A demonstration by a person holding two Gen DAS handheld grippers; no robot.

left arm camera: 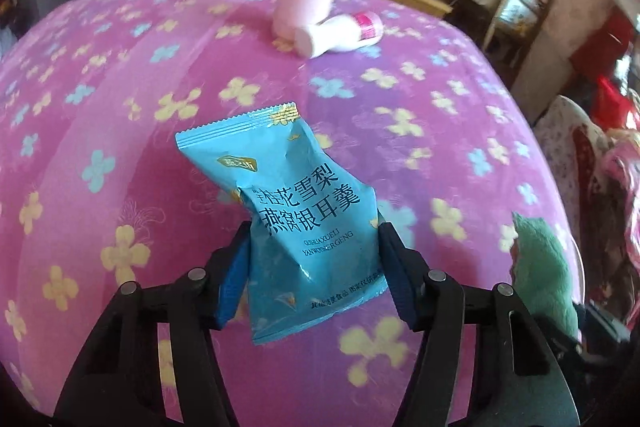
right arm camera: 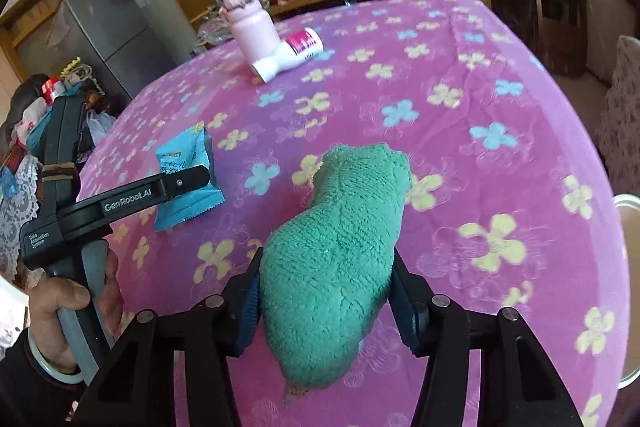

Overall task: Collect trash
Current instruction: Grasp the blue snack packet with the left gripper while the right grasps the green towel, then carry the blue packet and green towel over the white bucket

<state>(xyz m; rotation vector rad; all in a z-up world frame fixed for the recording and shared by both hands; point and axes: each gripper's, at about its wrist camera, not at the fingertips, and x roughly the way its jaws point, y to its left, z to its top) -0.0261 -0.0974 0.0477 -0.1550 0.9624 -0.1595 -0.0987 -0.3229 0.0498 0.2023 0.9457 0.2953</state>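
Our left claw (left arm camera: 314,255) pinches the blue snack packet (left arm camera: 292,211) low down, its top sticking out ahead. It looks light, crinkly and slippery — we should squeeze its middle. Our right claw (right arm camera: 326,291) pinches a soft green cloth (right arm camera: 340,247) — squashy, easy to hold.

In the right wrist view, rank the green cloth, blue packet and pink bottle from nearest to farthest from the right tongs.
1. Green cloth: clamped in the right tongs.
2. Blue packet: left, mid-table.
3. Pink bottle: upright at the far edge.
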